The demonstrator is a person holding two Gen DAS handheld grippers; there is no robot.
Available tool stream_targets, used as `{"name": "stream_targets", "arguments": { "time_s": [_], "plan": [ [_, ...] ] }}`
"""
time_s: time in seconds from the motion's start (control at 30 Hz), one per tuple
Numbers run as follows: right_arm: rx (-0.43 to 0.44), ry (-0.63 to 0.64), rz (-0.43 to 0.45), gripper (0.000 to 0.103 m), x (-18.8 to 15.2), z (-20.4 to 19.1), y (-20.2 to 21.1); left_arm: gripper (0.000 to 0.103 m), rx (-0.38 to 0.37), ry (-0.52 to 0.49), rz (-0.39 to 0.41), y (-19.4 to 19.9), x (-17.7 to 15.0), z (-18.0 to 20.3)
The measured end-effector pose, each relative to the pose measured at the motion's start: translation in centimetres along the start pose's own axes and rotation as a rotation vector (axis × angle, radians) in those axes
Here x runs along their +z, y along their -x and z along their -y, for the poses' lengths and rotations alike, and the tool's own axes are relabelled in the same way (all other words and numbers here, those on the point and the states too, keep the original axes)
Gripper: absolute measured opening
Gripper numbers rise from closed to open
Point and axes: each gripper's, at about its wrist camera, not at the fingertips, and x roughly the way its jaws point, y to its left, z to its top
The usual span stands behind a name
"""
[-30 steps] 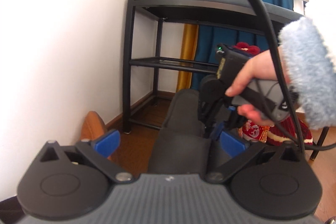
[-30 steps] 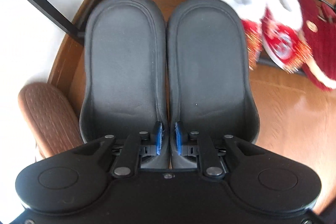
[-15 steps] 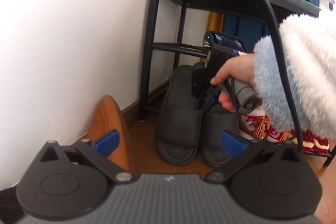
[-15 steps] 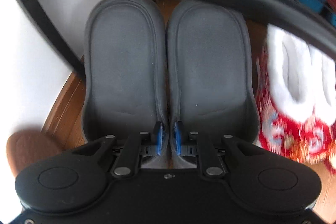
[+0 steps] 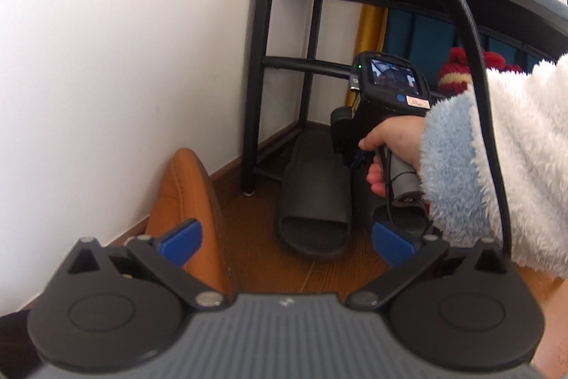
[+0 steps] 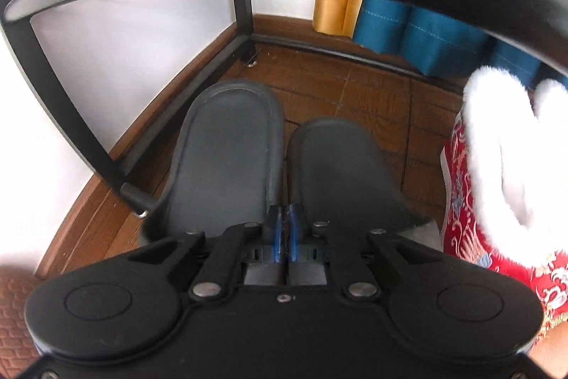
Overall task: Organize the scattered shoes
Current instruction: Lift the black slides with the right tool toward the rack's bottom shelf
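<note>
The pair of black slippers [image 6: 280, 166] is down now, soles flat on the wooden floor [image 6: 355, 87] under the black shoe rack [image 5: 269, 66], toes pointing out toward the left wrist camera. A second ago the right wrist view had the two slippers filling the frame, pinched together edge to edge; now they sit lower and further off, and a narrow gap shows between them. The right gripper [image 6: 284, 229] has its blue pads almost together, squeezed nearly shut; its jaws have just been closing further. The inner edges of the slippers no longer sit between the pads; as far as this view shows, nothing is clamped there. In the left wrist view the hand [image 5: 394, 144] in a fluffy pale sleeve [image 5: 497, 166] holds that gripper tipped steeply down over the slippers, deeper beneath the rack than it was a second back. The left gripper [image 5: 284, 237] hangs back with its jaws spread wide and bare, no shoe between them. Just beside its left pad a brown shoe [image 5: 188, 198] leans by the white wall [image 5: 124, 41]. To the right of the slippers, red embroidered slippers with white fleece lining [image 6: 497, 173] sit close by.
</note>
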Motion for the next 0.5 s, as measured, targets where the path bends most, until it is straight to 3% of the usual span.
{"name": "stream_targets", "arguments": {
  "time_s": [0.07,0.1,0.13,0.17,0.2,0.23,0.37,0.5],
  "plan": [
    [0.04,0.003,0.041,0.016,-0.5,0.4,0.3,0.103,0.003,-0.004,0.002,0.0,-0.1,0.0],
    [0.063,0.009,0.068,0.029,-0.8,0.5,0.5,0.103,0.005,-0.006,0.005,0.0,-0.1,0.1],
    [0.085,0.013,0.102,0.053,-1.2,0.3,0.7,0.103,0.008,-0.01,0.011,0.1,-0.1,0.1],
    [0.108,0.02,0.138,0.065,-1.7,0.2,0.9,0.102,0.009,-0.012,0.015,0.1,0.0,0.1],
    [0.129,0.044,0.211,0.087,-2.4,0.1,1.9,0.102,0.009,-0.011,0.018,0.2,0.0,0.1],
    [0.149,0.069,0.282,0.099,-3.2,0.1,3.0,0.102,0.008,-0.008,0.022,0.3,0.0,0.1],
    [0.143,0.162,0.456,0.1,-6.0,0.1,7.3,0.103,0.0,-0.004,0.035,0.7,0.3,0.1],
    [0.078,0.184,0.57,0.103,-13.1,0.8,10.4,0.103,-0.017,0.012,0.055,1.7,0.8,-0.1]
  ]
}}
